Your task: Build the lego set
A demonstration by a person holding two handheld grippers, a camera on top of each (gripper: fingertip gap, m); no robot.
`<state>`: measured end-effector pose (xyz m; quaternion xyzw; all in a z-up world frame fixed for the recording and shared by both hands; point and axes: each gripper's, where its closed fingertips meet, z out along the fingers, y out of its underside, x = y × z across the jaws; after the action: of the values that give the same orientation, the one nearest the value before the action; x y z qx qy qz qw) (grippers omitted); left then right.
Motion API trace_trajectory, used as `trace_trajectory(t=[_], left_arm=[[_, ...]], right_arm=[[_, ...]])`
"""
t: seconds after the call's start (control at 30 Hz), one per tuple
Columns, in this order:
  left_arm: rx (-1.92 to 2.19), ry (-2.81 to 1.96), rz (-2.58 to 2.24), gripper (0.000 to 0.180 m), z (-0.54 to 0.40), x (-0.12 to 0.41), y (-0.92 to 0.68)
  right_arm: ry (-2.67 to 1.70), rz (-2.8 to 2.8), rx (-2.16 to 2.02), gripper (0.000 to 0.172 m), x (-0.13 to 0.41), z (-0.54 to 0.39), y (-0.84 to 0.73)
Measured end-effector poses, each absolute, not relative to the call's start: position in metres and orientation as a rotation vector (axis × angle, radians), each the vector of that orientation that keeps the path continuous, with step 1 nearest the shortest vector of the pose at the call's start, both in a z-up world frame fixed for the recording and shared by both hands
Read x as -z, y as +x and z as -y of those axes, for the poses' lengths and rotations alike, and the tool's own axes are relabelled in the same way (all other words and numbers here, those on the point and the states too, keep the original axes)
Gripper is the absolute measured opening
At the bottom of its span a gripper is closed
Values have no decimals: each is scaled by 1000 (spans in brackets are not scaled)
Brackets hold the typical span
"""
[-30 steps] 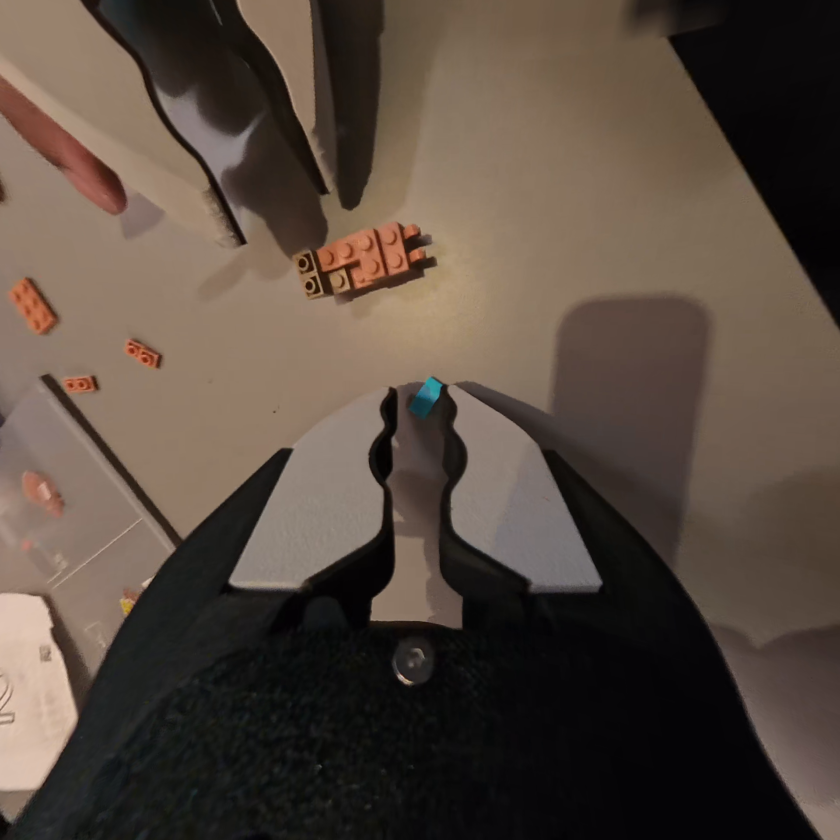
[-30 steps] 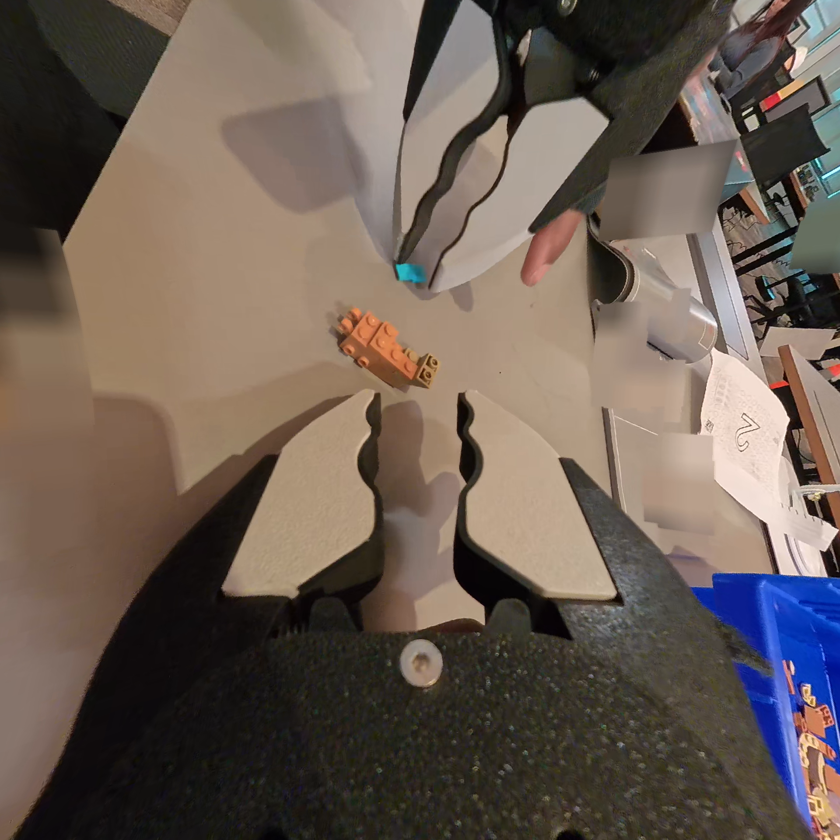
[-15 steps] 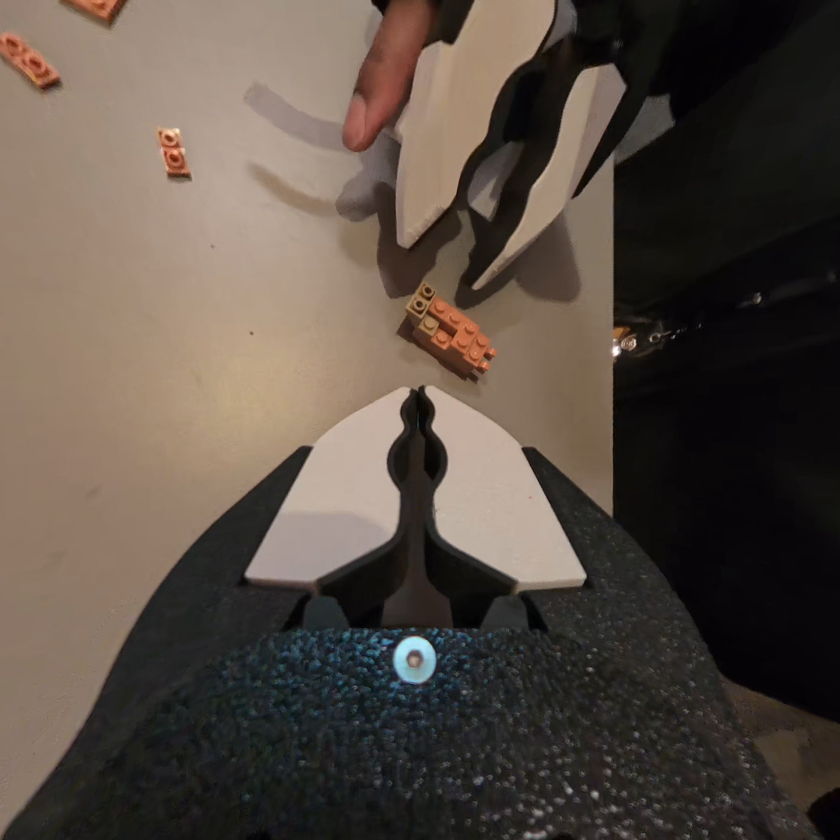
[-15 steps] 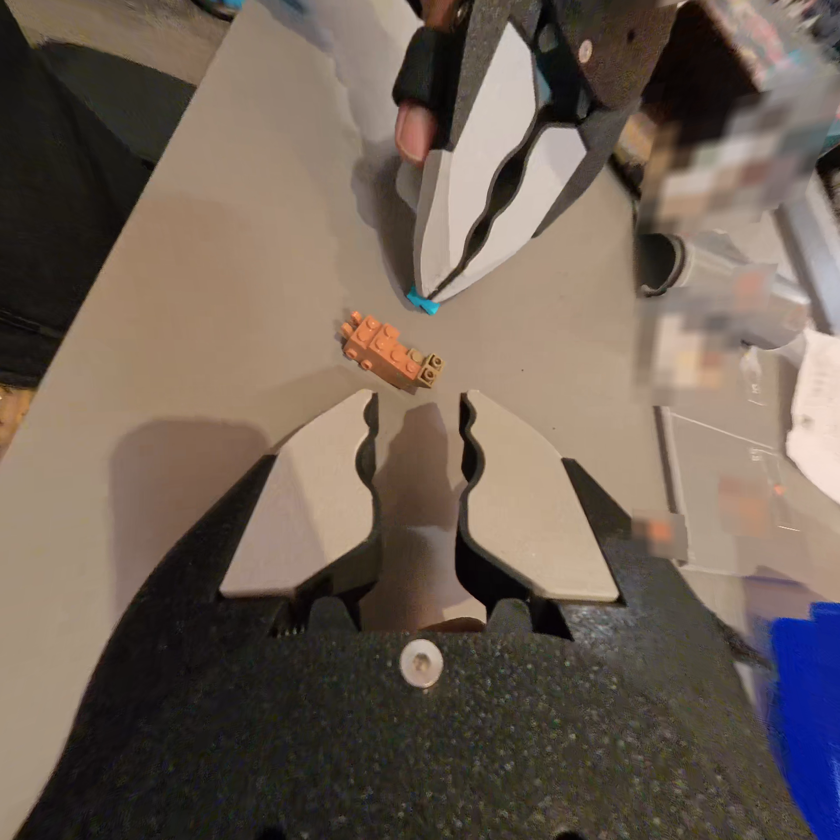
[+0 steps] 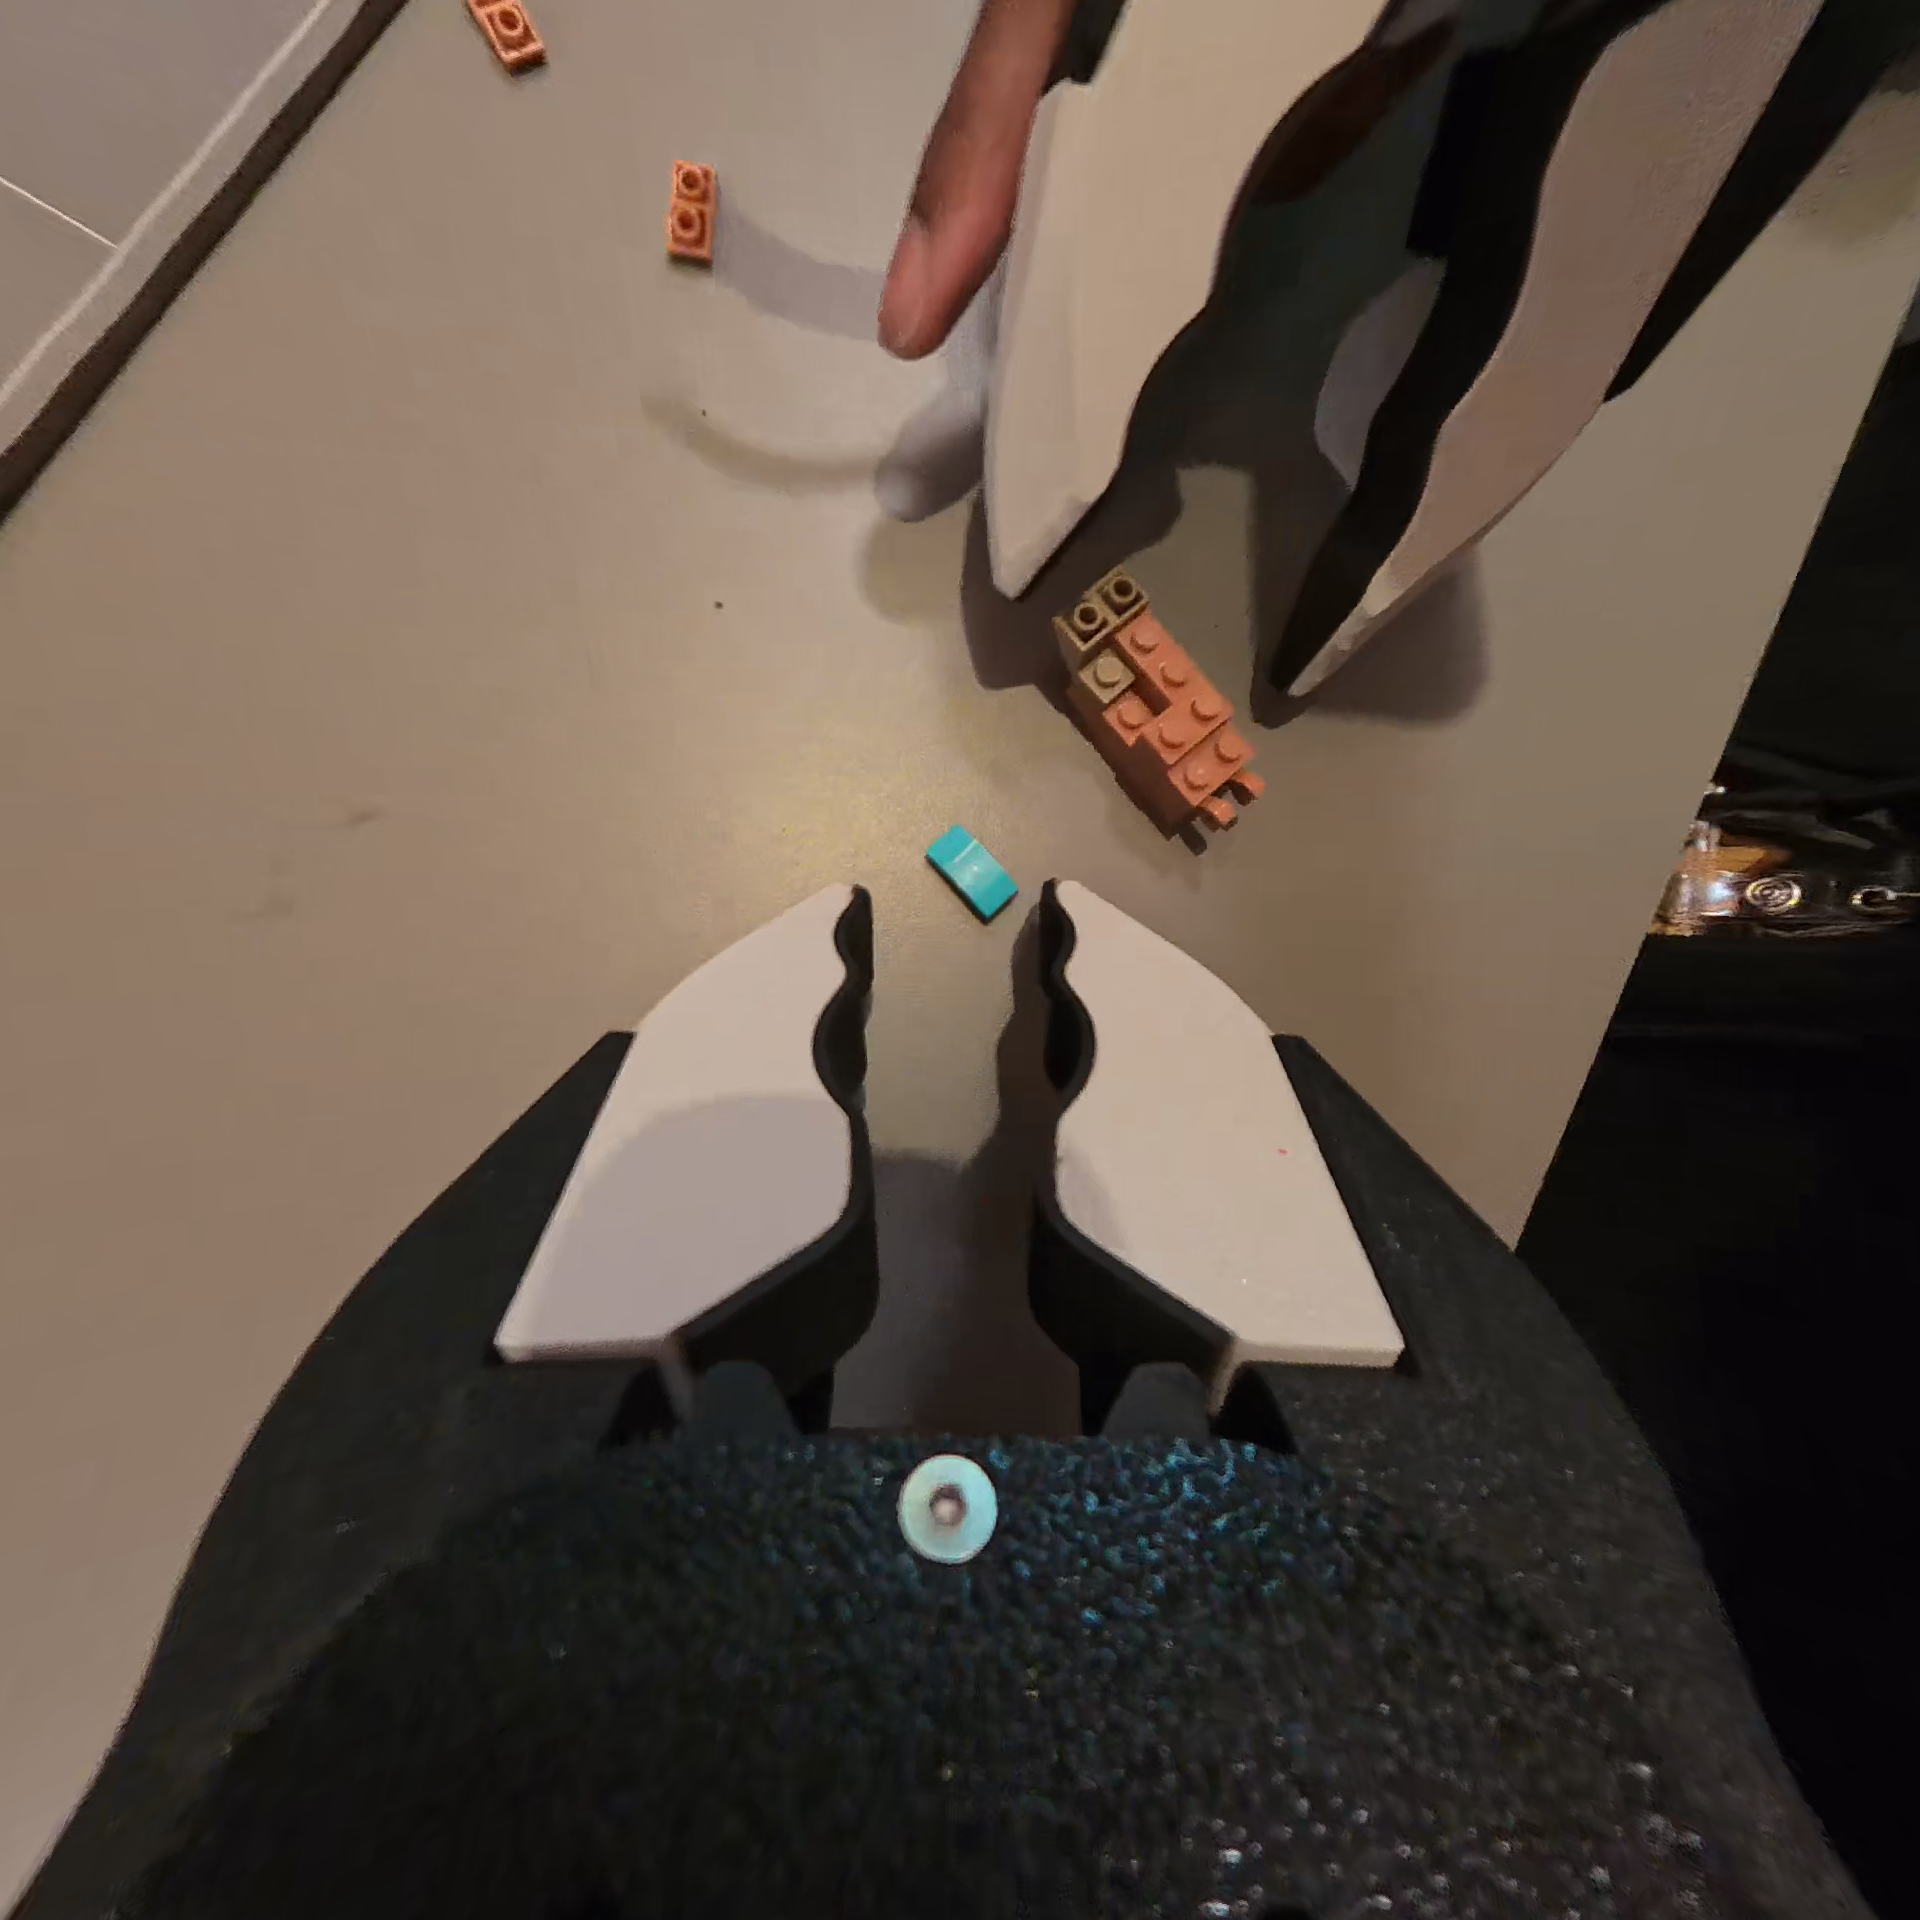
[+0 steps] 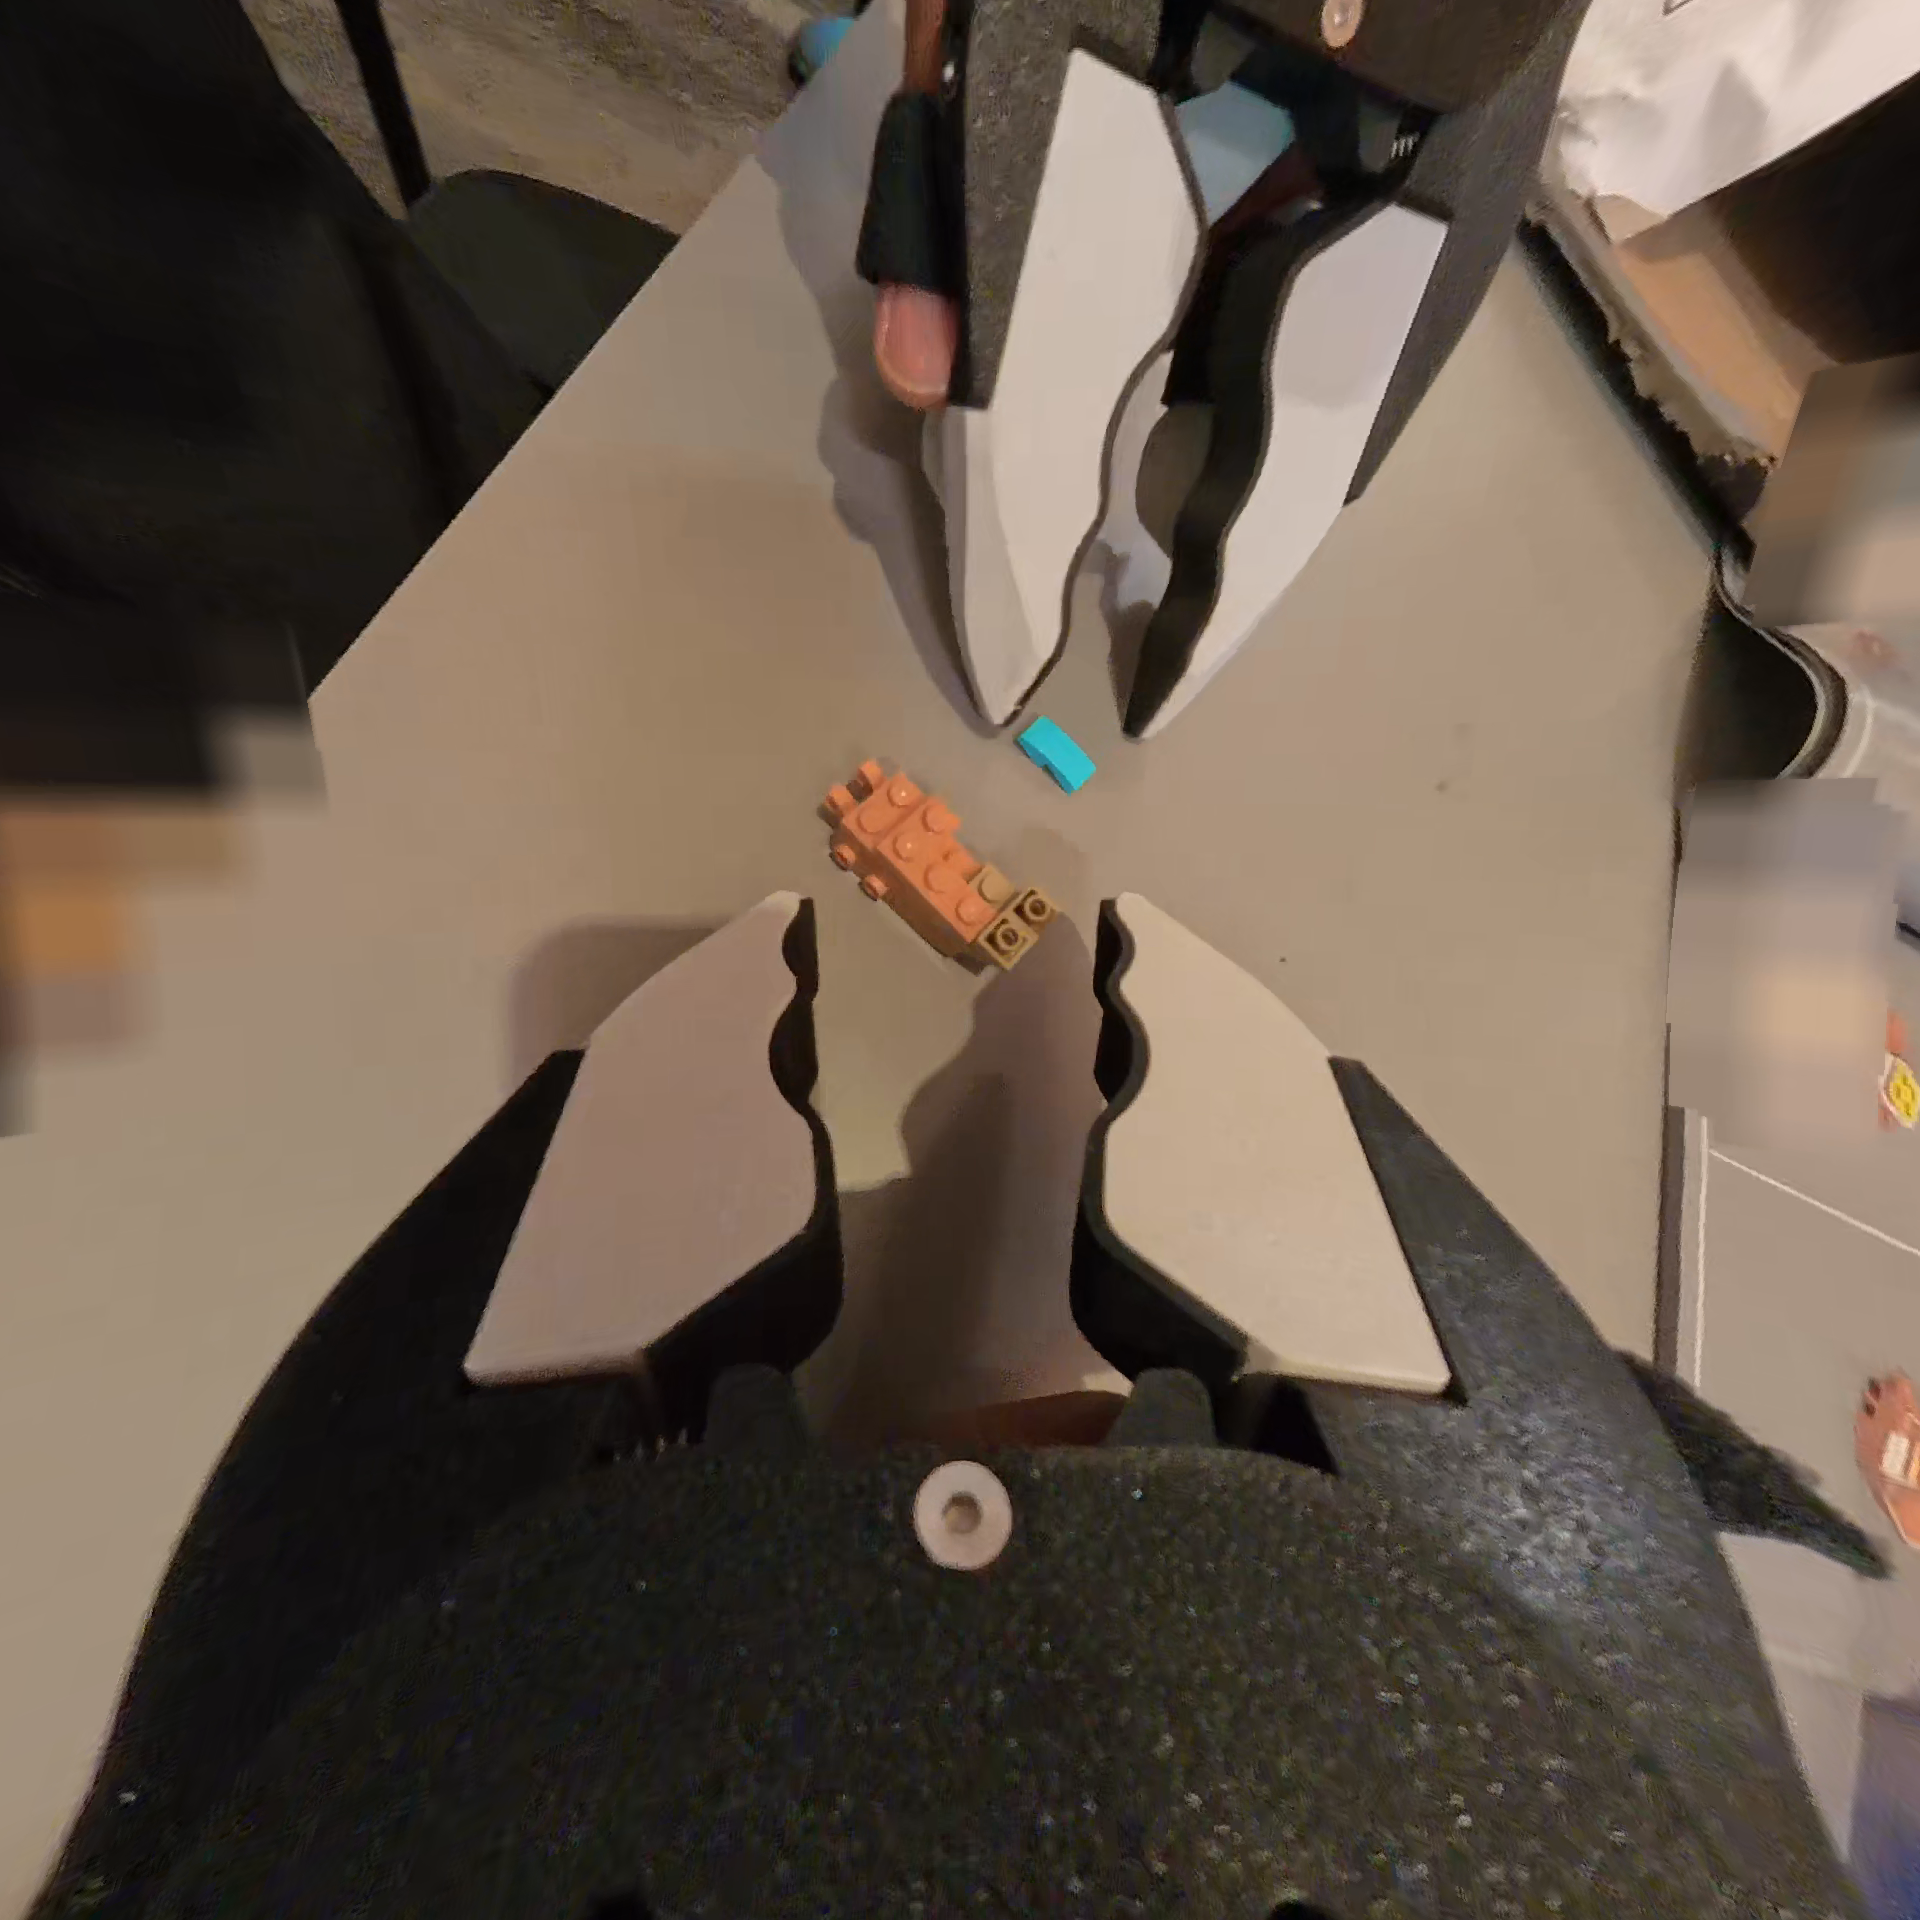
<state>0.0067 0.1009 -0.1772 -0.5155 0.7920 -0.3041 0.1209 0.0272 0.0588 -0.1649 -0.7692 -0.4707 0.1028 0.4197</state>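
A small teal tile (image 5: 971,874) lies flat on the grey table (image 5: 416,727), just beyond the tips of my left gripper (image 5: 954,902). The left gripper is open and holds nothing; neither pad touches the tile. It also shows in the right wrist view (image 6: 1057,756), lying before the left gripper's tips (image 6: 1060,722). An orange and tan brick assembly (image 6: 938,879) lies on the table just ahead of my right gripper (image 6: 954,914), which is open wide and holds nothing. In the left wrist view the assembly (image 5: 1158,707) lies between the right gripper's fingertips (image 5: 1013,561).
Loose orange plates (image 5: 691,210) (image 5: 506,31) lie farther out on the table. A person's fingertip (image 5: 935,281) shows beside the right gripper. The table's edge runs close on the right (image 5: 1621,935). A clear tray with small bags (image 6: 1808,1247) stands at the right. The tips of one gripper are about 6 centimeters away from the tips of the other.
My left gripper shut its pads together with the teal tile outside them, then opened; the tile now lies loose on the table. My right gripper opened wider and moved up to the assembly.
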Motion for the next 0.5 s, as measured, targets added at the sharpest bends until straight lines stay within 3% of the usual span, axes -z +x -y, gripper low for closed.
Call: trace_trajectory(t=[0.13,0.2,0.33,0.5], left_arm=[[800,-1452,-2308,25,-97,179,10],[778,-1414,-2320,10,-96,180,11],[808,-1383,-2338,9,-94,180,14],[840,-1341,-2331,8,-94,175,15]], right_arm=[[-1999,1220,-372,48,172,-58,25],[-2015,1208,-372,42,172,-60,24],[-1997,1156,-297,25,170,-66,27],[-1917,1119,-138,22,163,-66,29]])
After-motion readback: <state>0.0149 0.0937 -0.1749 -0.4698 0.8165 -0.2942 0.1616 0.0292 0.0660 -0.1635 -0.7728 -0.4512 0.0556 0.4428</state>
